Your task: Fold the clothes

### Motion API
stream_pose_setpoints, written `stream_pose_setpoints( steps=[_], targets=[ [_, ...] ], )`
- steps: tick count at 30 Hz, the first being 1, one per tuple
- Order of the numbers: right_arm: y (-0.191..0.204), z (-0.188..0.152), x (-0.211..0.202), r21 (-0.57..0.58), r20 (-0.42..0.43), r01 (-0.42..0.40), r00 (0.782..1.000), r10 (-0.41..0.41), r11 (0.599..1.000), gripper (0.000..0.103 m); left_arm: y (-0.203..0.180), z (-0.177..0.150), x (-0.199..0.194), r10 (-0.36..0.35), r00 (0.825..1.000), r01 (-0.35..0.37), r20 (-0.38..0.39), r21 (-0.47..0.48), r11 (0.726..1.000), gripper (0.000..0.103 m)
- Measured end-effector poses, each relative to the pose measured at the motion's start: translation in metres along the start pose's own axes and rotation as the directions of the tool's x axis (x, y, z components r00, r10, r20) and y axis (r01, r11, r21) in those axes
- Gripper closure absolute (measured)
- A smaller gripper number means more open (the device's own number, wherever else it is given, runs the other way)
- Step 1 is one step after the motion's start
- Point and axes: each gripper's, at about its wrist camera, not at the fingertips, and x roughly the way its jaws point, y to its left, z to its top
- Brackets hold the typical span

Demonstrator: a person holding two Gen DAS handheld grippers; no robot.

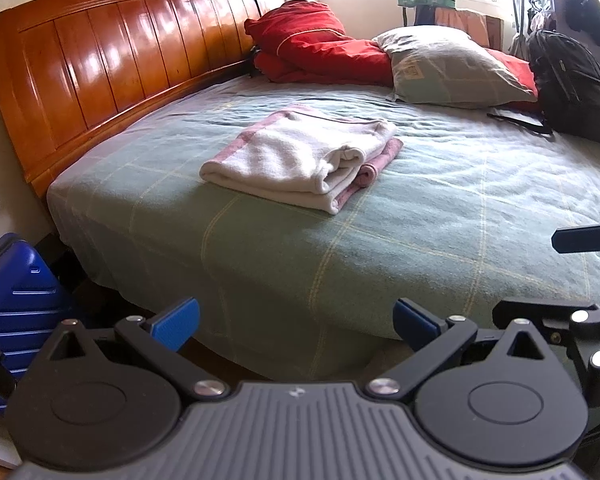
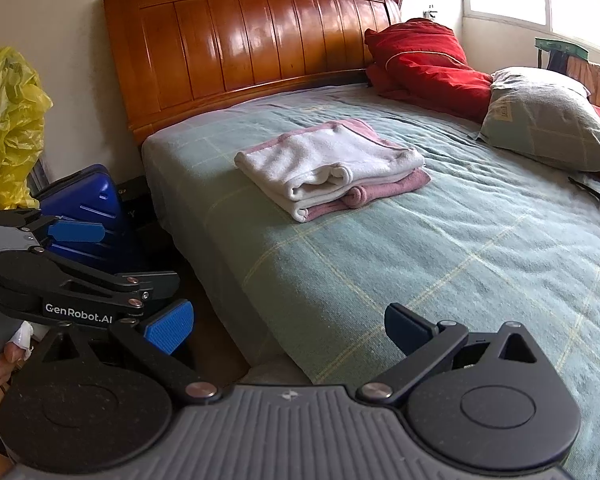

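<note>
White-and-pink folded garment (image 1: 300, 158) lay on the green checked bedspread (image 1: 440, 208), well apart from the near mattress edge and from the wooden headboard (image 1: 112, 68). Bare bedspread surrounded it on every side. Grey pillow (image 1: 452, 68), red bedding (image 1: 312, 44) and black backpack (image 1: 572, 80) occupied the far side. Blue suitcase (image 2: 84, 208) stood on the floor beside the bed corner. Left gripper (image 1: 296, 324) and right gripper (image 2: 288, 326) were held off the near edge, jaws spread wide, each holding nothing.
</note>
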Motion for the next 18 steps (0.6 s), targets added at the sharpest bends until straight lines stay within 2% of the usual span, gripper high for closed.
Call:
stream_pose_setpoints(
  steps=[18],
  targets=[
    [0.0035,-0.0017,-0.0021,-0.002,0.001,0.007,1.0,-0.007,1.0,0.0,-0.0012,-0.0013,-0.0049,-0.012,1.0,0.012,0.012,0.011,1.0,0.001]
  ],
)
